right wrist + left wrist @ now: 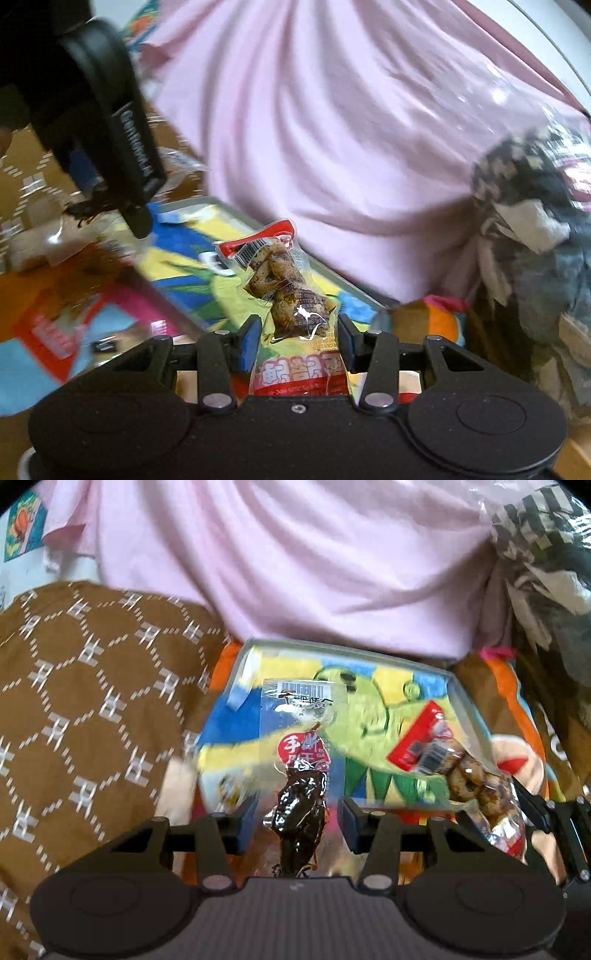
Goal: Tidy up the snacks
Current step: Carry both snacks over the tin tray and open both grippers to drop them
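Background: pink cloth [295, 565] draped across the far side, brown patterned fabric [85, 686] at left, a clear bag of black-and-white striped items [546, 542] at far right. Surface is soft and covered in a bright cartoon print; not clearly a table. A shallow grey-rimmed tray [465, 698] sits on it, far edge tucked just under the pink cloth.

Left gripper [299, 825]: jaws partly closed on a clear packet of dark dried meat [301, 805], red label on its upper part, packet raised over the tray's near-left portion.

Right gripper [300, 341]: jaws partly closed on a clear packet of speckled brown snacks [291, 291], red-topped, held above the tray's right side. In the left wrist view this packet hangs just right of the meat packet, apart from it.

Frames motion-blurred.
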A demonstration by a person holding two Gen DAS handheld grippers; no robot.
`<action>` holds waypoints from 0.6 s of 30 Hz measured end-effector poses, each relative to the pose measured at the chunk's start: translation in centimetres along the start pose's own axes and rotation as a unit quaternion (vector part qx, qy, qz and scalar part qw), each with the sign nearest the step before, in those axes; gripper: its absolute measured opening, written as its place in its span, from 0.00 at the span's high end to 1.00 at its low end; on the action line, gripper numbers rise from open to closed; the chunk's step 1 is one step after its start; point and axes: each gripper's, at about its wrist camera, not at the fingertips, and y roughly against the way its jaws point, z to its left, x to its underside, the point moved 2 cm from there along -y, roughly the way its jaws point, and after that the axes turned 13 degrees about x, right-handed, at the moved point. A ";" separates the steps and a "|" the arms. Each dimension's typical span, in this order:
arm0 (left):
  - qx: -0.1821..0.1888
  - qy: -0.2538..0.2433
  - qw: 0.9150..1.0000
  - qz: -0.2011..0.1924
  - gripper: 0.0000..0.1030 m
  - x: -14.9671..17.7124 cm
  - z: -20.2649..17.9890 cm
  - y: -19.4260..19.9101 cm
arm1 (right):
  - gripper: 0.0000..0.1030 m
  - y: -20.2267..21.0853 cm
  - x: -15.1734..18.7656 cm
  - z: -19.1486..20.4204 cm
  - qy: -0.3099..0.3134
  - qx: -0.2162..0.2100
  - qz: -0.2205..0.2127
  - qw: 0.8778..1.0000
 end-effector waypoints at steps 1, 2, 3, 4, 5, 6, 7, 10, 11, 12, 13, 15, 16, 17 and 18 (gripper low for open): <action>0.000 0.002 1.000 -0.005 0.50 -0.5 -0.1 -0.7 | 0.56 -0.8 0.1 -0.5 -0.011 0.005 0.001 1.000; 0.001 0.005 1.000 -0.009 0.50 -1.1 -0.3 -1.4 | 0.56 -1.5 0.2 -0.9 -0.021 0.011 0.001 1.000; 0.003 0.007 1.000 -0.013 0.50 -1.6 -0.4 -2.3 | 0.56 -2.3 0.3 -1.2 -0.032 0.018 0.001 0.999; 0.003 0.009 1.000 -0.017 0.50 -2.0 -0.6 -3.1 | 0.56 -3.0 0.5 -1.5 -0.044 0.022 0.000 0.999; 0.002 0.010 1.000 -0.020 0.50 -2.4 -0.8 -3.9 | 0.56 -3.6 0.9 -1.7 -0.053 0.023 0.001 0.998; 0.003 0.010 1.000 -0.023 0.50 -2.8 -1.1 -4.8 | 0.56 -4.1 1.2 -1.9 -0.061 0.025 0.002 0.998; 0.002 0.008 1.000 -0.025 0.50 -3.1 -1.3 -5.5 | 0.56 -4.7 1.7 -1.9 -0.070 0.026 0.004 0.997; 0.000 0.002 1.000 -0.031 0.50 -4.0 -2.2 -8.2 | 0.56 -5.9 3.0 -1.8 -0.090 0.027 0.011 0.996; 0.001 0.001 1.000 -0.031 0.50 -4.3 -2.5 -9.1 | 0.56 -6.3 3.4 -1.8 -0.094 0.026 0.013 0.995; 0.002 0.002 0.999 -0.032 0.50 -4.6 -2.9 -9.8 | 0.56 -6.7 3.7 -1.6 -0.095 0.025 0.018 0.995; 0.002 0.001 0.999 -0.032 0.50 -4.8 -3.2 -10.6 | 0.56 -7.1 4.0 -1.6 -0.097 0.023 0.023 0.995; 0.004 -0.001 1.000 -0.025 0.50 -5.1 -3.7 -12.2 | 0.56 -7.6 4.4 -1.6 -0.105 0.022 0.029 0.994; 0.003 -0.003 1.000 -0.022 0.50 -5.0 -4.0 -12.7 | 0.55 -7.8 4.5 -1.6 -0.109 0.020 0.034 0.993; 0.002 -0.006 1.000 -0.019 0.50 -5.0 -4.2 -13.3 | 0.55 -8.0 4.7 -1.5 -0.110 0.017 0.038 0.993; 0.000 -0.010 1.000 -0.015 0.50 -4.9 -4.4 -13.8 | 0.55 -8.1 4.7 -1.5 -0.112 0.017 0.039 0.993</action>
